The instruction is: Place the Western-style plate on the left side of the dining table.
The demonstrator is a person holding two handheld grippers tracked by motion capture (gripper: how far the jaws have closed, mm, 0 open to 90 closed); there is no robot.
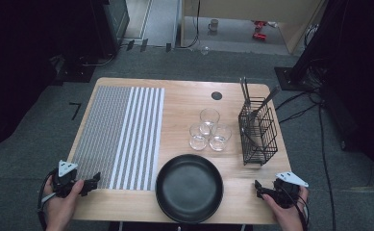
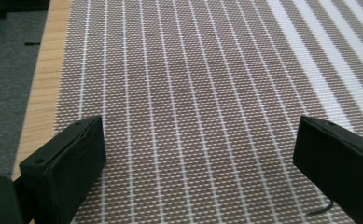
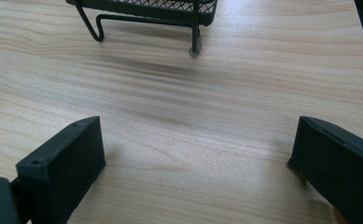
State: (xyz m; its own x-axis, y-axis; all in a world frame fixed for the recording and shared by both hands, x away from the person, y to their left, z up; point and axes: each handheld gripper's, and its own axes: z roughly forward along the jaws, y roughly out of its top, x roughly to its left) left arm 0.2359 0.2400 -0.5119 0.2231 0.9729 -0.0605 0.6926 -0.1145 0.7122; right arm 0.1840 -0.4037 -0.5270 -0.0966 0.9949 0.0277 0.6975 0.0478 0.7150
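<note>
Left tool (image 1: 94,182) gapes wide and empty over the striped placemat (image 1: 122,134), left of the black plate (image 1: 189,187); right tool (image 1: 260,188), equally wide and empty, rests on bare bench (image 1: 184,103) right of the plate

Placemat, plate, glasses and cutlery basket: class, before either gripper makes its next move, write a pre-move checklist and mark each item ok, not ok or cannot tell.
1. Left gripper open and holding nothing: ok; it sits over the near edge of the striped placemat.
2. Right gripper open and holding nothing: ok; bare table lies between its jaws.
3. Placemat lies flat with nothing on it: ok.
4. Black plate free to grasp at the near edge: ok.
5. Three glasses upright: ok; whether they touch each other: cannot tell.
6. Wire basket upright with cutlery standing inside: ok.
</note>
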